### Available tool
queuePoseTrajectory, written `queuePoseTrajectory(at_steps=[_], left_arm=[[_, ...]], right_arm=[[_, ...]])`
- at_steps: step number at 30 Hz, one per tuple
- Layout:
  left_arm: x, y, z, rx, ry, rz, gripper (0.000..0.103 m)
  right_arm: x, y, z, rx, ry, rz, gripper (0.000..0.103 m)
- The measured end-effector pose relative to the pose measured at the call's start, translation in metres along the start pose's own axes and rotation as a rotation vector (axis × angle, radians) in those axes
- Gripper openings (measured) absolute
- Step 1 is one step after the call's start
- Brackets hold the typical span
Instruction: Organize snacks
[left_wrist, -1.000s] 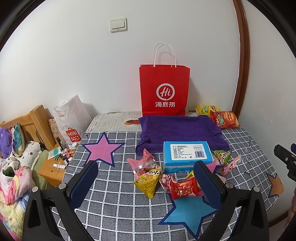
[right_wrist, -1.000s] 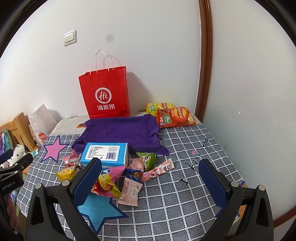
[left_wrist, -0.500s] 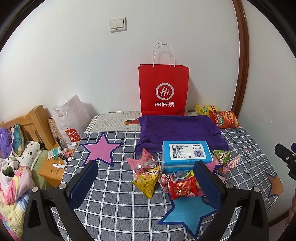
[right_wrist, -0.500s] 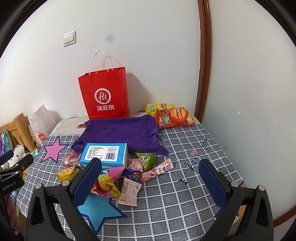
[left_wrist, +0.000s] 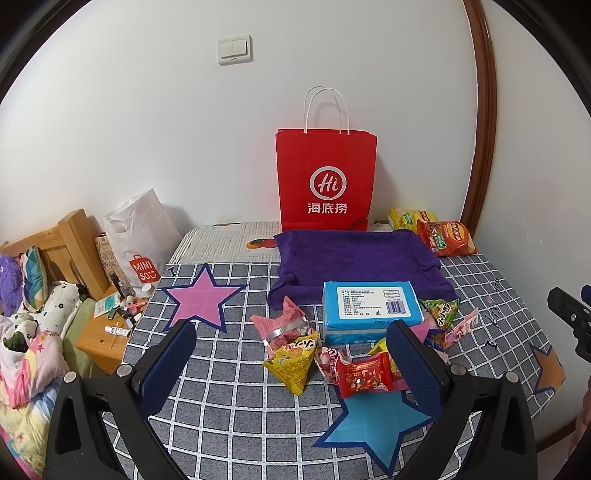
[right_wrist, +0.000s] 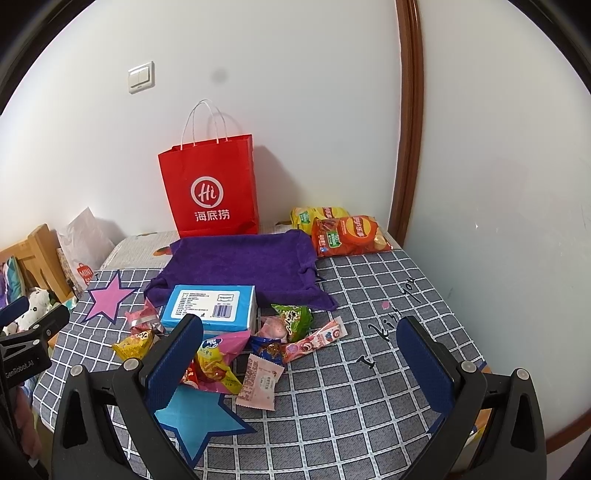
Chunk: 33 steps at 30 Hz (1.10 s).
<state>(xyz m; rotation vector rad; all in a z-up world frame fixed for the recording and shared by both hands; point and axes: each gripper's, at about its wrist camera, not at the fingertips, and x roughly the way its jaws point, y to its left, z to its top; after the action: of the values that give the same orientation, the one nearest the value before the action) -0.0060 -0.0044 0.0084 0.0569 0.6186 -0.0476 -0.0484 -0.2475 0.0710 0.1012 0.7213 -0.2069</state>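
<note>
Several small snack packets lie in a heap in front of a blue tissue pack (left_wrist: 371, 305) (right_wrist: 210, 306): a yellow triangular packet (left_wrist: 293, 360), a red packet (left_wrist: 364, 374), a pale pink sachet (right_wrist: 258, 382) and a green packet (right_wrist: 293, 319). Two chip bags (left_wrist: 445, 236) (right_wrist: 345, 234) lie at the back right. A red paper bag (left_wrist: 327, 182) (right_wrist: 210, 188) stands against the wall behind a purple cloth (left_wrist: 358, 260) (right_wrist: 247, 264). My left gripper (left_wrist: 291, 360) is open and empty above the near table. My right gripper (right_wrist: 301, 356) is open and empty, right of the heap.
The table (left_wrist: 229, 398) has a grey checked cover with star patches. It stands in a corner, walls behind and to the right. At the left are a bed (left_wrist: 26, 332), a small wooden stand (left_wrist: 103, 336) with clutter and a white plastic bag (left_wrist: 138, 236).
Both views have shifted only slightly; the grippers stay open and nothing on the table has moved.
</note>
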Motion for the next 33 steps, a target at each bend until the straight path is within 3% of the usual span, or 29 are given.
queuePoseTrajectory(at_steps=[33], left_arm=[[0.0005, 0.0078, -0.0026, -0.008, 0.002, 0.0, 0.103]], right_arm=[[0.0006, 0.0049, 0.0001, -0.002, -0.002, 0.01, 0.103]])
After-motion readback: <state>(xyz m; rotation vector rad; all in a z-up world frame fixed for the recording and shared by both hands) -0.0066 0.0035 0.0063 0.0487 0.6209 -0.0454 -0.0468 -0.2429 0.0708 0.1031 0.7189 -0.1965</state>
